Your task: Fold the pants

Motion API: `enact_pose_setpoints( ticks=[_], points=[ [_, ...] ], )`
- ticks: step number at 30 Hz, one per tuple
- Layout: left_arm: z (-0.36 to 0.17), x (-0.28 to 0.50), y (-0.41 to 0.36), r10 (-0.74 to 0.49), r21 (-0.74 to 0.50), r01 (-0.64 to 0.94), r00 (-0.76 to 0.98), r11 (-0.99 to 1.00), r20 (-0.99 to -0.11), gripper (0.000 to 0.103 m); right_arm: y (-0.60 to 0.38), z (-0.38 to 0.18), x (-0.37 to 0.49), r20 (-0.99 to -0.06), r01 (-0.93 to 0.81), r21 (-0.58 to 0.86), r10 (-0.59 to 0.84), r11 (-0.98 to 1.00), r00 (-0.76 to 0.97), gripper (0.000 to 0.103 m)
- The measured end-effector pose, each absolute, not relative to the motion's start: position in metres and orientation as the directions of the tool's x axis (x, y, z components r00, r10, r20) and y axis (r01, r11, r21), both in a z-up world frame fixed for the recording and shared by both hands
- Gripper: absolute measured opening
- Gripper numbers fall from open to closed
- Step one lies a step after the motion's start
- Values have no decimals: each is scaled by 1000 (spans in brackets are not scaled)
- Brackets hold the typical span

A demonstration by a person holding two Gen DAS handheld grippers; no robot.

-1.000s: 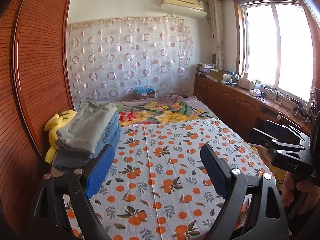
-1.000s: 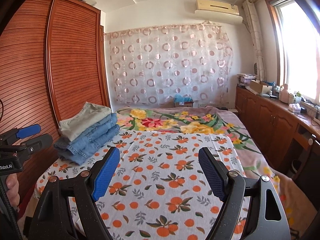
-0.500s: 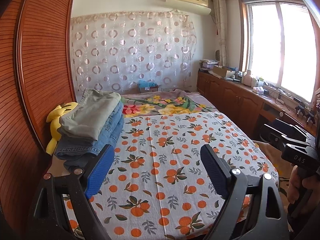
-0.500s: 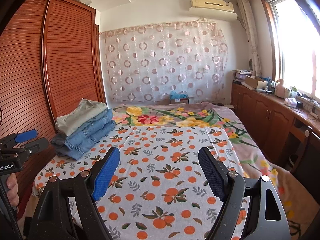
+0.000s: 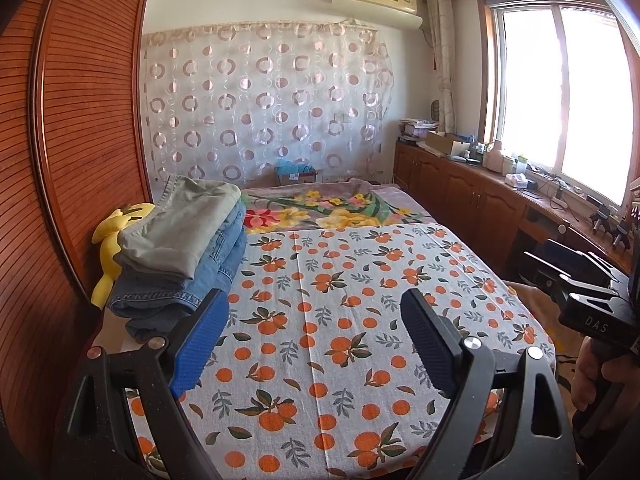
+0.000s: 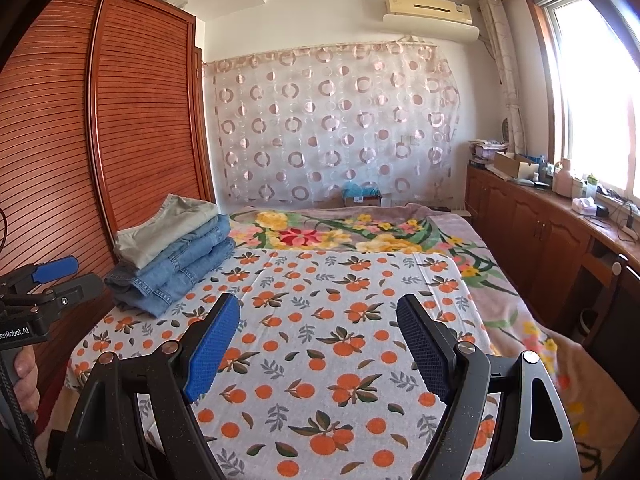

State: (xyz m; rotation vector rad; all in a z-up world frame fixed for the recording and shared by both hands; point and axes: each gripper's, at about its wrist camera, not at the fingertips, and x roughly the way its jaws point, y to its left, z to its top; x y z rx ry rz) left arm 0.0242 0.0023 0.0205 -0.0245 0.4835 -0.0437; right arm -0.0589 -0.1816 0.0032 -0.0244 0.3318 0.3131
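Both pairs of tongs hang wide and empty over the near end of the bed, nothing between their pads: the left tongs (image 5: 314, 340) and the right tongs (image 6: 318, 344) each show two black arms ending in ribbed blue pads (image 6: 212, 354), a texture meant to bite on cloth without slipping. Directly under and just beyond both pairs lies the orange-print sheet (image 5: 340, 320), a thin, flat cotton-like cloth with faint crease lines; it looks smoothed out as a working area, and no loose garment lies on it. Ahead and to the left of both tongs, at the bed's edge beside the wardrobe, sits the stack of folded pants (image 6: 172, 256): heavy blue denim pairs at the bottom with stitched seams and thick hems, a softer grey-green pair on top, all squared into rough rectangles. Its place off to the side probably keeps finished pieces out of the folding area, which suggests the task is done or pausing between garments. A yellow plush toy (image 5: 116, 236) is wedged between the stack and the slatted wooden wardrobe (image 6: 52, 140). Beyond the sheet a fuzzy floral blanket (image 6: 360, 232) covers the far half of the bed, and farthest off hangs a sheer curtain (image 6: 332, 120) patterned with rings.
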Motion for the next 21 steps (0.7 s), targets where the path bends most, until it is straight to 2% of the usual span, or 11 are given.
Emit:
enact_pose_setpoints(
  ticks=[21],
  points=[
    [20, 24, 3, -49, -34, 37, 885, 999, -463, 88, -180, 2, -62, -321, -311, 23, 302, 950, 898, 82]
  ],
)
